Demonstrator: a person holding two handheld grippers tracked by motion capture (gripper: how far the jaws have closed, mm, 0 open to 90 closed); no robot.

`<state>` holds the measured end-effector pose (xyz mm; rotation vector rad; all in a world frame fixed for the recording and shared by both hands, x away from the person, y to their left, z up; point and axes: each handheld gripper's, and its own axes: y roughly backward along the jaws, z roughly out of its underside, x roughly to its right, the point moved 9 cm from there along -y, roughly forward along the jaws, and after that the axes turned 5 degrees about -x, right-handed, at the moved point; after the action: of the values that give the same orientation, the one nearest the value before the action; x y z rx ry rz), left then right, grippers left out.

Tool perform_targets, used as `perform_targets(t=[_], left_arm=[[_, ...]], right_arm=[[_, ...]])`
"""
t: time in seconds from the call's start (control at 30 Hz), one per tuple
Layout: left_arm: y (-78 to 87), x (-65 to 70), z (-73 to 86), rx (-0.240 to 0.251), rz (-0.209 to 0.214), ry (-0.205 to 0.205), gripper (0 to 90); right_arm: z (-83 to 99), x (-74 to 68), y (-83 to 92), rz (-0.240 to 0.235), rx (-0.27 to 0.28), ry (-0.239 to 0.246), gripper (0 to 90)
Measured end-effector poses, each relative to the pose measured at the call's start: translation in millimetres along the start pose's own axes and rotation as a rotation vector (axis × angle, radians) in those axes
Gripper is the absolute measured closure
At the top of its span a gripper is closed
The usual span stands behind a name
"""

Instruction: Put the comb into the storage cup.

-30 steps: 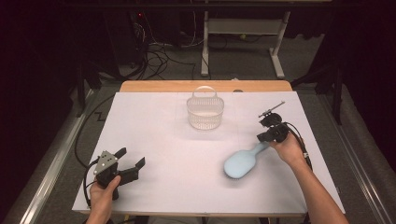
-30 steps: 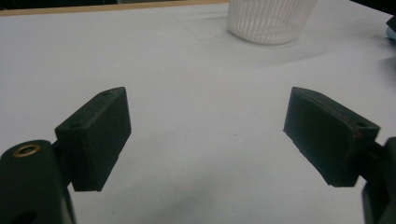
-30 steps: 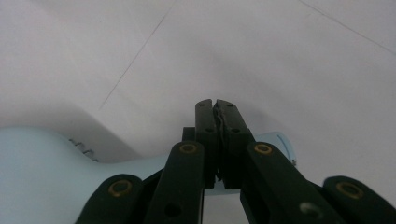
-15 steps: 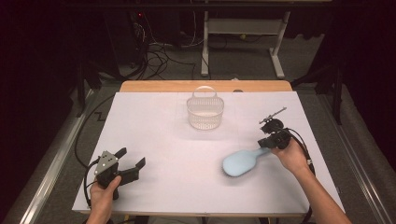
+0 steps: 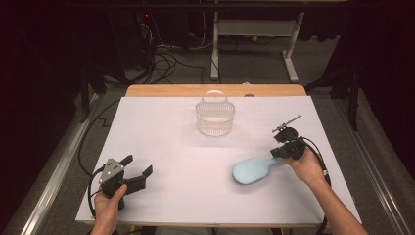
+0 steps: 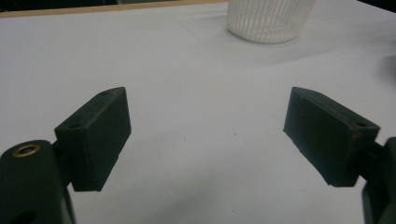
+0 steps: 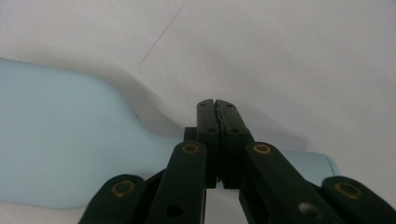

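Note:
A pale blue hairbrush lies on the white table at the right, its handle pointing toward my right gripper. In the right gripper view the jaws of that gripper are pressed together with nothing between the pads. The brush handle passes just beneath them, and the brush head spreads out to the left. My left gripper rests near the front left corner, held by a hand. It is open with bare table between its jaws.
A white slatted basket with a hoop handle stands at the far middle of the table, also seen ahead of the left gripper. A wooden strip borders the far edge. Cables and desk legs lie on the floor beyond.
My right gripper has dropped a little toward the near edge, and the brush head has slid slightly left. The left gripper has not moved.

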<state>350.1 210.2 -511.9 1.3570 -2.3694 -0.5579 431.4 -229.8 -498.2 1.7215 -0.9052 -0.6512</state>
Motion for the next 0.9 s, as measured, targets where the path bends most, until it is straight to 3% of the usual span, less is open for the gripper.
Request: perform_targets(t=[0.4, 0.77, 0.9], left_arm=[[-0.7, 1.0, -0.1, -0.001, 0.004, -0.003, 15.6], [-0.9, 1.1, 0.1, -0.003, 0.003, -0.002, 15.6], [-1.1, 1.3, 0.0, -0.003, 0.004, -0.001, 15.6]], right_arm=[[7.5, -3.4, 0.5, -0.012, -0.003, -0.014, 90.0], [15.7, -13.8, 3.7, -0.023, 0.038, 0.021, 90.0], [18.5, -18.0, 4.9, -0.030, 0.032, -0.001, 90.0]])
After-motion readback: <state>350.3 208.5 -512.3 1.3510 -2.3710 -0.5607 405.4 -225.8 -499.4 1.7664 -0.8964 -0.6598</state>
